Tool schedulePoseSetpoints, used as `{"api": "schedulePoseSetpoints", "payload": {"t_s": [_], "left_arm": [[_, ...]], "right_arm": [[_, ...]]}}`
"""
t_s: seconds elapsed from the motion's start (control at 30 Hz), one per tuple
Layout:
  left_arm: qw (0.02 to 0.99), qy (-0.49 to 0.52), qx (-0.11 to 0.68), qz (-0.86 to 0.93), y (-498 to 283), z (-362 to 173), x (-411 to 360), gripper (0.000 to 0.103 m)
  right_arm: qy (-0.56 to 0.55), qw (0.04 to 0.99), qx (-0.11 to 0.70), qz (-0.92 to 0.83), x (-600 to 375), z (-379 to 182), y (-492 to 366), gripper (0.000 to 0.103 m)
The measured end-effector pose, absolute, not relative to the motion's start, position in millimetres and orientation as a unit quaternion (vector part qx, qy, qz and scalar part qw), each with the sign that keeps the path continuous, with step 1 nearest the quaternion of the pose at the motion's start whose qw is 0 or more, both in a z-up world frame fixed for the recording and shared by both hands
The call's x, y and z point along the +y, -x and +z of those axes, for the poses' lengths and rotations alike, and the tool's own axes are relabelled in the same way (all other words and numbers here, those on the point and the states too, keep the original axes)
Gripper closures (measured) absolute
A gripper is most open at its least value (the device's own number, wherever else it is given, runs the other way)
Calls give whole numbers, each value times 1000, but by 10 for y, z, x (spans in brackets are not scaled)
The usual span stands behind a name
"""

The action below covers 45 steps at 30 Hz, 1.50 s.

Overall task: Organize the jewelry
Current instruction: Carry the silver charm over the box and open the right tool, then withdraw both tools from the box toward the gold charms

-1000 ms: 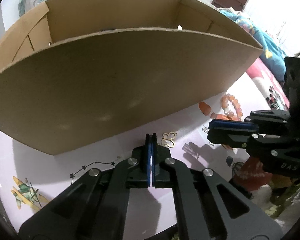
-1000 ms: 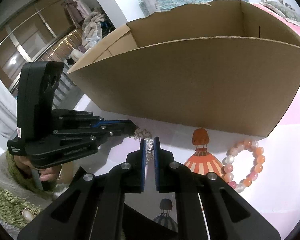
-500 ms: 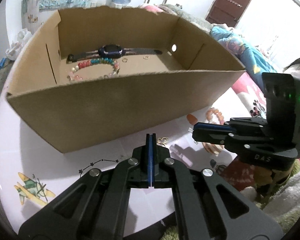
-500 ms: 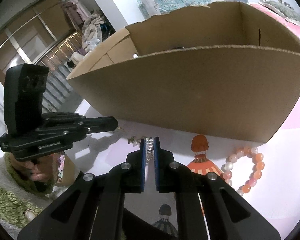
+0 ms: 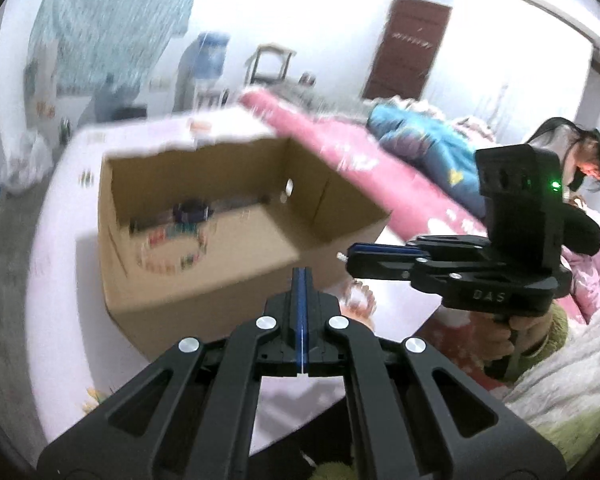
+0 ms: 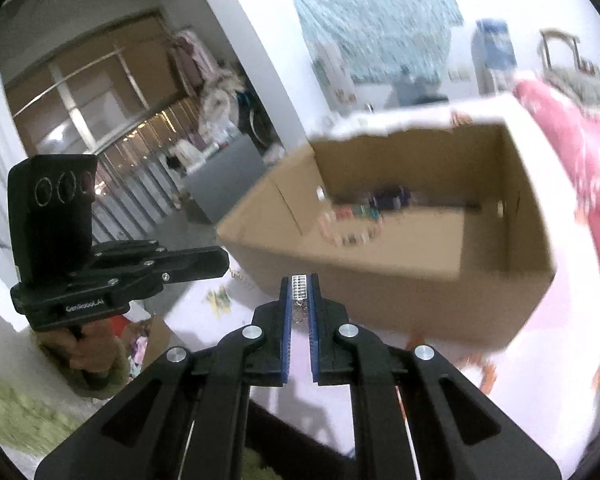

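Your left claw (image 5: 301,276) is clenched tight with nothing between its blue pads, and it hangs above the near wall of the open cardboard box (image 5: 204,288). Your right claw (image 6: 299,282) is grasping a small silver jewelry piece (image 6: 299,283), a ridged metal strip with a short bit of chain dangling below it; the piece sits pinched near the tips, just in front of the box's near wall as the right camera sees it. From the left camera the right claw (image 5: 354,254) comes in from the right side, level with the box's right corner, and a tiny silver end pokes out of its tip. The box stands on the pale desk (image 5: 56,320), and on its floor, toward the far wall, lie a dark watch (image 5: 190,212) and a multicoloured bead bracelet (image 5: 172,252), both blurred. On the desk just beside the box's right corner lies a peach bead bracelet (image 5: 358,300), partly hidden behind your left claw. In the right camera the left claw (image 6: 220,260) sits off to the left of the box, with a small gold trinket (image 6: 240,278) on the desk just past its tip.
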State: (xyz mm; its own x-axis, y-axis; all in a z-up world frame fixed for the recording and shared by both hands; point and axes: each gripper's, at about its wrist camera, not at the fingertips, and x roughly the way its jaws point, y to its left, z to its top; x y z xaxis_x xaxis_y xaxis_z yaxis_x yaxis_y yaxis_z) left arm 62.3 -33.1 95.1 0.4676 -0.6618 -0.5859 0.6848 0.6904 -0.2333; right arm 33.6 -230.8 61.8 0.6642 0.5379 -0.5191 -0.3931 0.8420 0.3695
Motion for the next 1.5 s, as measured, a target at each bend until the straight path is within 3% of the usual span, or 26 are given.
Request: {"api": "schedulePoseSetpoints", "payload": {"t_s": [0.2, 0.4, 0.67, 0.97, 1.03, 1.07, 1.37, 1.5], "left_arm": [[870, -15, 296, -393, -843, 1223, -374, 103], [848, -8, 385, -365, -1512, 960, -600, 103], [804, 12, 486, -343, -2058, 462, -822, 103], [801, 19, 501, -327, -2132, 314, -822, 99], [807, 20, 493, -325, -2103, 341, -788, 90], [810, 24, 488, -325, -2091, 355, -773, 90], [828, 47, 456, -323, -1977, 544, -632, 87], [845, 43, 416, -334, -1694, 811, -451, 65]], "right_arm": [[-96, 916, 293, 256, -2369, 936, -606, 95], [-113, 891, 376, 228, -2499, 830, -1230, 95], [-130, 836, 509, 158, -2596, 257, -1914, 95], [-140, 846, 497, 130, -2701, 237, -1921, 93], [-136, 853, 487, 130, -2719, 286, -1886, 79], [-134, 857, 481, 128, -2726, 312, -1881, 77], [-138, 876, 445, 123, -2768, 555, -1668, 72], [-146, 894, 398, 149, -2758, 831, -1270, 55]]}}
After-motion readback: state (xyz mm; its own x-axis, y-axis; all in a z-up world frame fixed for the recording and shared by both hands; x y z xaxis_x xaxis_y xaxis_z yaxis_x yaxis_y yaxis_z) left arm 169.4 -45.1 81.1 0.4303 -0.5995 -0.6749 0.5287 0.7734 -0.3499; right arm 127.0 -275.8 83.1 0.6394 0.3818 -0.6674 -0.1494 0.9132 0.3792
